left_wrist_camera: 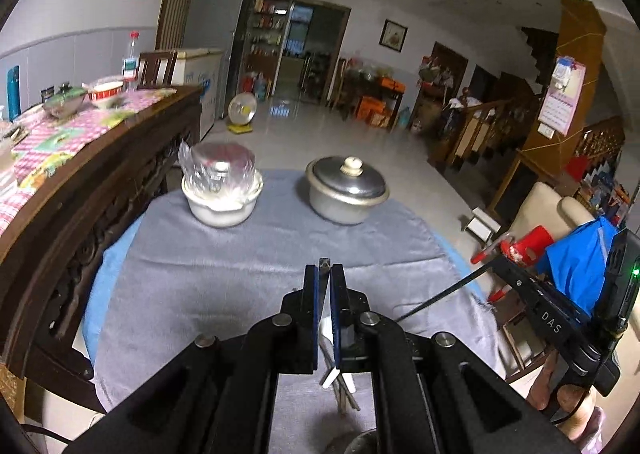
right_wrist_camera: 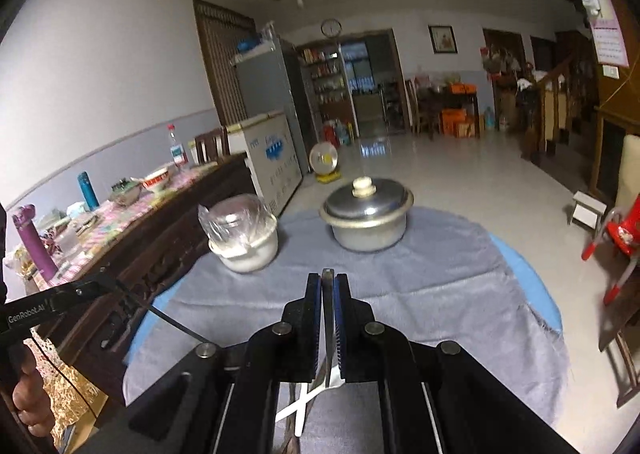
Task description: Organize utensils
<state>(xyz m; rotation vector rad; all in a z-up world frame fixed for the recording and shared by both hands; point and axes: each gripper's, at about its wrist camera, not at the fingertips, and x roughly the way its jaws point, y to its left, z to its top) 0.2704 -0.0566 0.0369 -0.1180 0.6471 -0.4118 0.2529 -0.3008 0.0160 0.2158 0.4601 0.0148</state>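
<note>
On the far half of a round desk (left_wrist_camera: 99, 294), draped in a grey cloth (left_wrist_camera: 240, 274) over a blue cover: two pots, well apart. At far left, a white pot (left_wrist_camera: 222, 209) topped by something domed and wrapped in clear plastic. At far right, a metal pot (left_wrist_camera: 346, 193) with its lid on and a cream knob in the middle.

Nearer, low in the left wrist view, the left claw (left_wrist_camera: 325, 268), raised above the cloth and angled downward toward the gap between the pots. Squeezed fully together, blue pads flat against a thin left utensil (left_wrist_camera: 324, 262), with a dark tip poking just past the fingertips and a pale end (left_wrist_camera: 331, 378) showing under the claw. Kind of utensil hard to tell. More slim sticks (left_wrist_camera: 347, 400) visible beneath, blurred; whether held or lying on the cloth, cannot tell.

Same posture in the right wrist view: the right claw (right_wrist_camera: 329, 278) pressed closed on a thin grey right utensil (right_wrist_camera: 328, 334), edge-on between the pads, white end (right_wrist_camera: 335, 381) below. Beside it, crossing, another white stick (right_wrist_camera: 298, 414).

At each view's outer edge, the other handheld device, gripped by a hand (right_wrist_camera: 28, 394).

Left of the desk, just beside it, a dark carved sideboard (left_wrist_camera: 120, 157) under a pink checked cloth, carrying bowls, a bottle and a blue flask.
</note>
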